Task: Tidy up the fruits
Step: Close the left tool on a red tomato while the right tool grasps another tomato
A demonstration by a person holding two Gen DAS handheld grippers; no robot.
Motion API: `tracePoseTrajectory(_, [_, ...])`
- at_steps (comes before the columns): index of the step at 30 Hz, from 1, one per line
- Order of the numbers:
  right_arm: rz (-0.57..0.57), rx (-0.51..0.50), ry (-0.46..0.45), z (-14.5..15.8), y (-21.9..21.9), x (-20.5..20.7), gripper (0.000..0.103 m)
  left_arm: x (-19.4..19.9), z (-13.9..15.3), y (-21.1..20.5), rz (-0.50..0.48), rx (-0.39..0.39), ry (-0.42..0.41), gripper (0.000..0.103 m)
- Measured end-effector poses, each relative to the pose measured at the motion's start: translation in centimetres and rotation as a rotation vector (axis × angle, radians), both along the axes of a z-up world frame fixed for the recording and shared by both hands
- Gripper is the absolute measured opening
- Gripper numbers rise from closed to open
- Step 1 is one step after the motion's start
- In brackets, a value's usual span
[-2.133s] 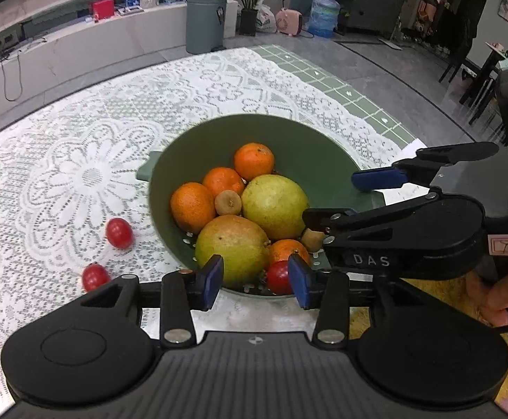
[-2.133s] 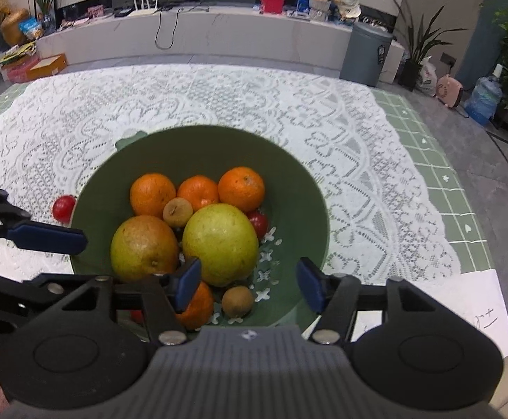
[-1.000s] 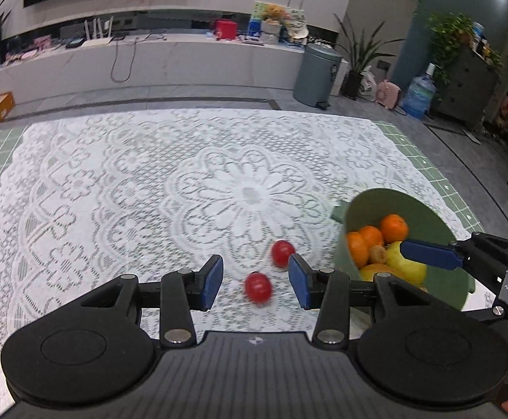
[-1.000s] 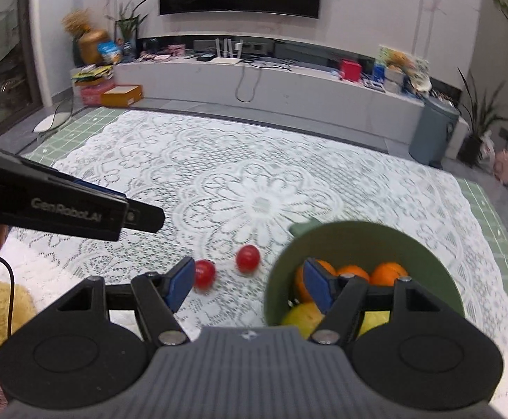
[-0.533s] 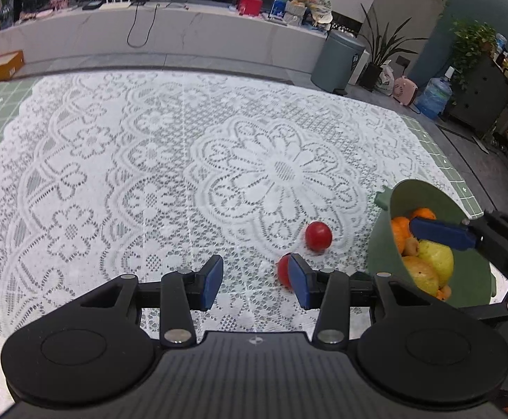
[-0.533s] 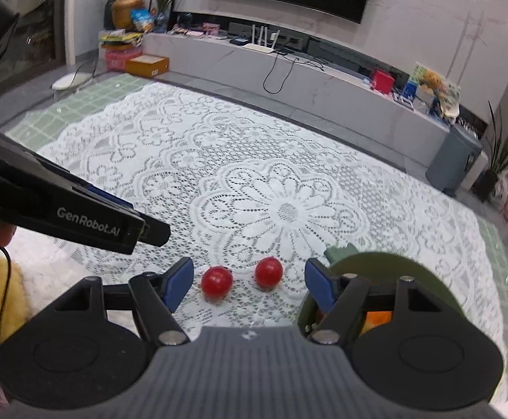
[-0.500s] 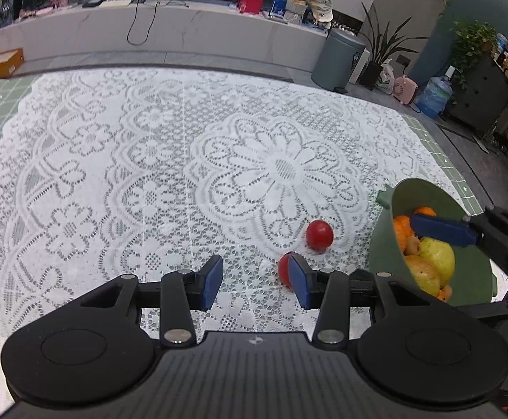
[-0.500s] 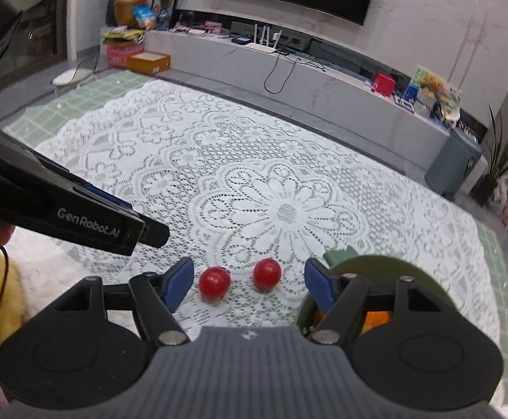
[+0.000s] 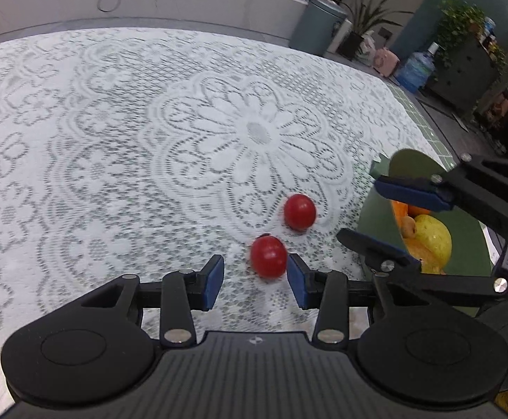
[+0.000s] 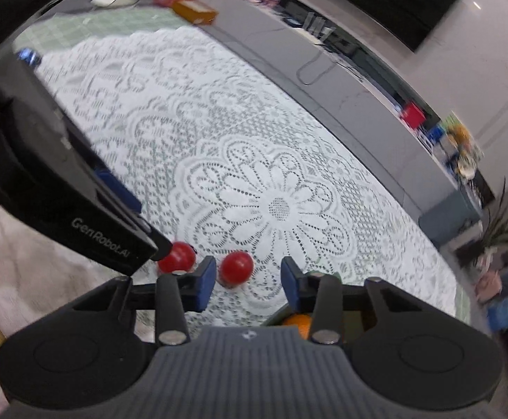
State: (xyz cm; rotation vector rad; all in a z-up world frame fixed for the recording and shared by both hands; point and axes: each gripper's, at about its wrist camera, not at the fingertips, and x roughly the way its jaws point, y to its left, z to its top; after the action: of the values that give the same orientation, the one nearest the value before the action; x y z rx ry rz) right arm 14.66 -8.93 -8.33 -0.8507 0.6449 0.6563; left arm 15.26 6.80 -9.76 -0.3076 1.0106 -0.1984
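Two tomatoes: near one [image 9: 268, 256], far one [image 9: 300, 212], on lace cloth [image 9: 149, 139], bench.
Left tongs [image 9: 255, 281]: apart, just closing; near tomato between pads, unclamped.
Right tongs [image 10: 248, 279]: apart, just closing, empty.
Bowl [image 9: 463, 230]: three o'clock of tomatoes.

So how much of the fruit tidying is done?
Most fruit already sits in the green bowl. Two red tomatoes lie on the lace cloth. The left gripper, jaws just closing, frames the nearer tomato; the right gripper, also closing, frames the farther tomato. Neither is gripped yet.
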Motion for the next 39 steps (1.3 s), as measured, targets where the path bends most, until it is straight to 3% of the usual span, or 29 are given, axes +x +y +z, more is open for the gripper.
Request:
tracePoseTrajectory(17, [0.190, -0.183, -0.037, -2.9, 0.5, 0.4, 0.033, 2.9, -2.7, -1.8, -0.048, -0.004, 0.064, 0.034])
tracePoseTrajectory(39, [0.200, -0.280, 0.084, -4.9, 3.0, 3.6, 0.033, 2.5, -1.8, 0.3, -0.019, 0.011, 0.050, 0.032])
